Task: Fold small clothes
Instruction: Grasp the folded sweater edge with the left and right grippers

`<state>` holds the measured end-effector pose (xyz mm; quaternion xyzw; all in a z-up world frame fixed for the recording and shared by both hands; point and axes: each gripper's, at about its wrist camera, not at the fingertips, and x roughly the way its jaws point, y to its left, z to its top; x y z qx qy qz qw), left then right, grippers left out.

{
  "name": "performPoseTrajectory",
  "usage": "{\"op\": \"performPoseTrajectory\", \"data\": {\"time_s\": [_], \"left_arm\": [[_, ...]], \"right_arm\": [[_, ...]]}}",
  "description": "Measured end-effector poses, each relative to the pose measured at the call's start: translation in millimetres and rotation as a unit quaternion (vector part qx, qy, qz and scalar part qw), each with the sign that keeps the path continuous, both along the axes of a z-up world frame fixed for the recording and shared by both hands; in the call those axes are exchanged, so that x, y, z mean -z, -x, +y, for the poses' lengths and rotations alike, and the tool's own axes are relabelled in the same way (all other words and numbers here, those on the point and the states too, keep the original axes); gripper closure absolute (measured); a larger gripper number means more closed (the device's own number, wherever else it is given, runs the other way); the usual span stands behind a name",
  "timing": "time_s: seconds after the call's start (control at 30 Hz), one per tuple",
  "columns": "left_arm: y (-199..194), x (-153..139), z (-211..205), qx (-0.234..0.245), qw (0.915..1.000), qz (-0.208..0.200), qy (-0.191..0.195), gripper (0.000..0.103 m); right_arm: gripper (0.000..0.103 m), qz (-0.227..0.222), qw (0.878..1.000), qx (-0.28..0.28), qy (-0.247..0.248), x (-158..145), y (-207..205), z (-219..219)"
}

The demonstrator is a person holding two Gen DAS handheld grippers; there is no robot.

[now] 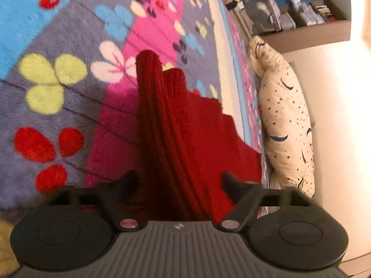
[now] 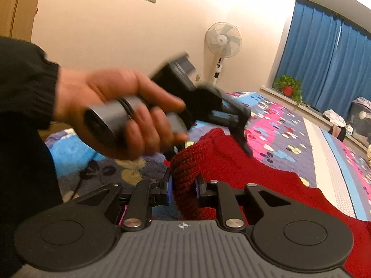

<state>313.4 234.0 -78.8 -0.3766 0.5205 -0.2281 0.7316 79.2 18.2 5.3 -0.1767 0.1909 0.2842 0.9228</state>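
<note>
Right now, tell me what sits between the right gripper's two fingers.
A bunched fold of the red knit garment fills the gap in the right gripper, both fingers pressed against it. The right wrist view shows this.

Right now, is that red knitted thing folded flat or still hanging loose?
Loose, not folded: the red knit garment is lifted off the flowered blanket, bunched between the right gripper, and drapes in long creases.

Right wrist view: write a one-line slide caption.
Right gripper clamps a bunched edge of the red knit garment over a floral blanket, beside the hand-held left gripper.
</note>
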Motion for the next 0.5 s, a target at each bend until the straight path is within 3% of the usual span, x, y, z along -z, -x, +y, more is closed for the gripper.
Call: {"op": "performPoseTrajectory", "data": {"time_s": [0.03, 0.13, 0.23, 0.3, 0.4, 0.5], "left_arm": [[-1.9, 1.6, -3.3, 0.005, 1.0000, 0.002, 0.002, 0.060], [2.9, -4.9, -3.1, 0.008, 0.9998, -0.020, -0.004, 0.075], [17.6, -25.4, 9.2, 0.001, 0.9985, -0.054, -0.005, 0.079], [33.1, -43.6, 38.1, -0.032, 0.9964, -0.075, 0.024, 0.080], [68.2, -72.0, 82.3, -0.085, 0.9867, -0.130, 0.050, 0.080], [98.2, -77.2, 106.3, -0.134, 0.9786, -0.146, 0.058, 0.080]], "right_arm": [[0.085, 0.002, 1.000, -0.002, -0.001, -1.5, 0.8, 0.8], [0.085, 0.008, 1.000, -0.009, -0.002, -4.8, 2.8, 7.4], [0.085, 0.008, 1.000, -0.021, -0.016, -16.7, 7.0, 19.6], [0.086, 0.005, 0.998, -0.044, -0.042, -33.4, 13.9, 28.1], [0.086, -0.002, 0.992, -0.079, -0.102, -64.0, 23.6, 35.5], [0.086, 0.056, 0.977, -0.084, -0.187, -81.7, 18.3, 28.5]]}}
